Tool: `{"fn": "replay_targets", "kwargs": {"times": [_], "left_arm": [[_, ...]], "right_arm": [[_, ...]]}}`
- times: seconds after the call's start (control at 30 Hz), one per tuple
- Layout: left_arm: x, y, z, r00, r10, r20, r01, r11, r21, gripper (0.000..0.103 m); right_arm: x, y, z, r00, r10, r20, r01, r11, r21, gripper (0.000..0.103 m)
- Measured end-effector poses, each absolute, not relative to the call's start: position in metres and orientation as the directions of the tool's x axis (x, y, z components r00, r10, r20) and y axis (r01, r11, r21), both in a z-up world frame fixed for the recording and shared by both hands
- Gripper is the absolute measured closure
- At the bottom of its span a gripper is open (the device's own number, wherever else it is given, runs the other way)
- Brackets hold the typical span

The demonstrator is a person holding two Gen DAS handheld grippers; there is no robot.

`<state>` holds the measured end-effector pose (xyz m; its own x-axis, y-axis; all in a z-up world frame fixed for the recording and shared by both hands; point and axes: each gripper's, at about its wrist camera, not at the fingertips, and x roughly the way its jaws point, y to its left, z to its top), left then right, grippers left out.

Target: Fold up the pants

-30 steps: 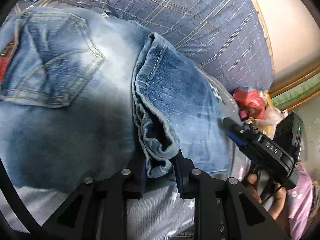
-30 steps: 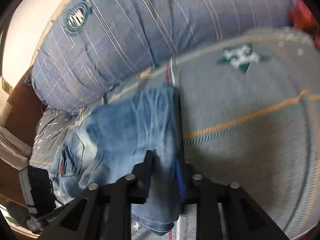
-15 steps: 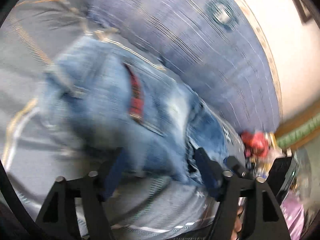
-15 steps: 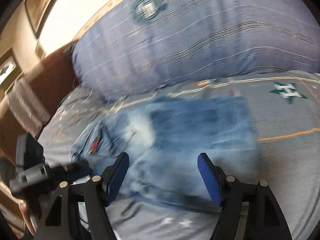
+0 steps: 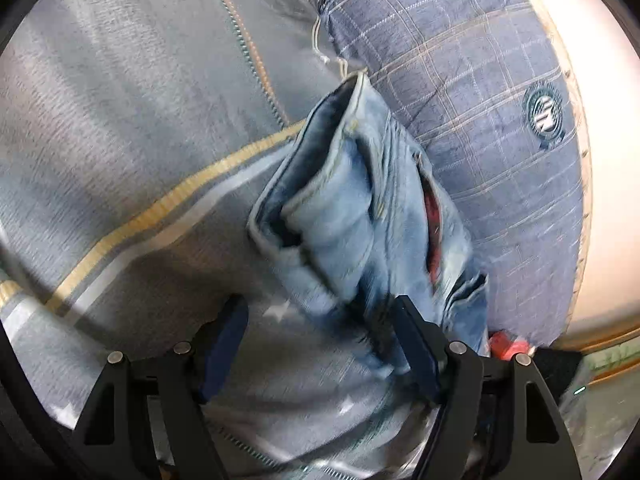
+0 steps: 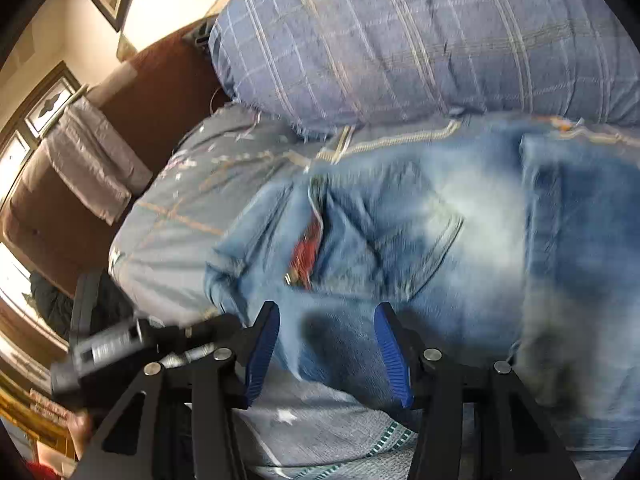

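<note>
Light blue jeans (image 5: pixel 360 216) lie folded on a grey bed sheet, with a red label at the waistband. In the left wrist view my left gripper (image 5: pixel 320 344) is open; its right finger (image 5: pixel 416 356) lies at the near edge of the denim, holding nothing. In the right wrist view the jeans (image 6: pixel 420 232) fill the middle and right, back pocket up. My right gripper (image 6: pixel 324 356) is open just above the near edge of the jeans. The left gripper also shows in the right wrist view (image 6: pixel 120 344), at the lower left.
A large blue plaid pillow (image 5: pixel 480 80) (image 6: pixel 400 40) lies right behind the jeans. The striped grey bed sheet (image 5: pixel 120 140) spreads to the left. A brown headboard (image 6: pixel 160 92) with a grey towel (image 6: pixel 88 160) stands at the far left, by a window.
Both grippers were shut on the jeans' folded edge a second ago. They have let go, opened and drawn back. The jeans now lie folded on the bed.
</note>
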<state>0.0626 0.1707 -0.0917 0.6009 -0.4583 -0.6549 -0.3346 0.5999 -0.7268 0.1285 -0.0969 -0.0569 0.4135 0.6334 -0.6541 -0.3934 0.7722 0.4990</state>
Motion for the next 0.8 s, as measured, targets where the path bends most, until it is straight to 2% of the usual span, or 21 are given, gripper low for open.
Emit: {"fn": "replay_targets", "kwargs": {"times": [0.07,0.13,0.27,0.37,0.4,0.43,0.47,0.63,0.73,0.8], "left_arm": [[0.071,0.170,-0.093,0.605,-0.460,-0.649,-0.341,0.587,-0.734,0.030],[0.077,0.172,-0.097,0.609,-0.457,-0.649,-0.360,0.570,-0.739,0.035],[0.085,0.172,-0.098,0.612,-0.420,-0.670,-0.388,0.579,-0.717,0.042],[0.091,0.174,-0.099,0.615,-0.413,-0.672,-0.398,0.573,-0.716,0.042],[0.090,0.174,-0.098,0.613,-0.402,-0.680,-0.407,0.577,-0.708,0.048],[0.086,0.171,-0.092,0.617,-0.380,-0.689,-0.401,0.602,-0.691,0.061],[0.083,0.168,-0.087,0.627,-0.361,-0.690,-0.382,0.630,-0.676,0.063],[0.087,0.151,-0.075,0.643,-0.315,-0.698,-0.343,0.697,-0.630,0.062],[0.095,0.159,-0.087,0.601,-0.351,-0.718,-0.401,0.645,-0.651,0.058],[0.088,0.161,-0.074,0.627,-0.366,-0.688,-0.374,0.633,-0.677,0.058]], "right_arm": [[0.129,-0.099,-0.072,0.389,0.649,-0.654,-0.384,0.759,0.525,0.051],[0.129,-0.100,-0.074,0.389,0.661,-0.642,-0.385,0.749,0.539,0.051],[0.131,-0.095,-0.075,0.382,0.639,-0.668,-0.387,0.767,0.512,0.051],[0.132,-0.091,-0.075,0.379,0.625,-0.682,-0.395,0.776,0.492,0.050],[0.132,-0.090,-0.076,0.380,0.623,-0.684,-0.394,0.777,0.490,0.050],[0.132,-0.091,-0.076,0.378,0.624,-0.684,-0.392,0.777,0.492,0.050],[0.133,-0.090,-0.076,0.376,0.623,-0.686,-0.391,0.777,0.493,0.050],[0.131,-0.092,-0.076,0.372,0.619,-0.691,-0.388,0.780,0.490,0.050],[0.131,-0.092,-0.074,0.371,0.618,-0.693,-0.388,0.781,0.489,0.050],[0.131,-0.092,-0.075,0.369,0.618,-0.695,-0.389,0.781,0.488,0.050]]}}
